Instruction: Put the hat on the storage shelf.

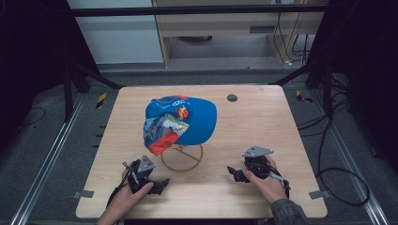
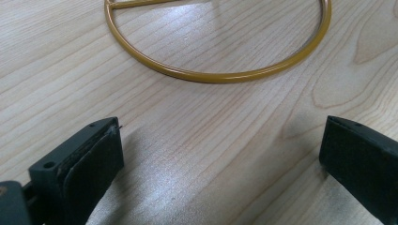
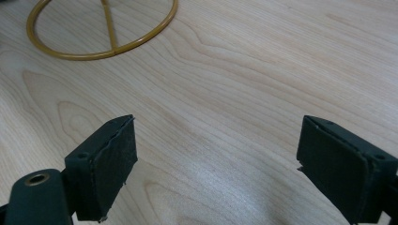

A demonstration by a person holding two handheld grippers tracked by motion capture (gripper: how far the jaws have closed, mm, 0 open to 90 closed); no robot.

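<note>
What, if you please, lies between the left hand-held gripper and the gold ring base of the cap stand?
Only bare wooden table: the left gripper view shows nothing between the left hand-held gripper and the ring base.

1 blue cap (image 1: 184, 121); 1 gold wire stand (image 1: 182, 158); 2 grippers; 1 wooden table (image 1: 263, 126); 1 dark disc (image 1: 232, 98).

Blue cloth cap (image 1: 187, 121) on a glossy gold metal wire stand (image 2: 220, 75), smooth pale wood-grain table (image 1: 263, 122).

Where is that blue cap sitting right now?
In the high view, the cap sits mid-table on a gold wire stand, farther from the person than both grippers, with a small dark disc behind it to the right.
</note>
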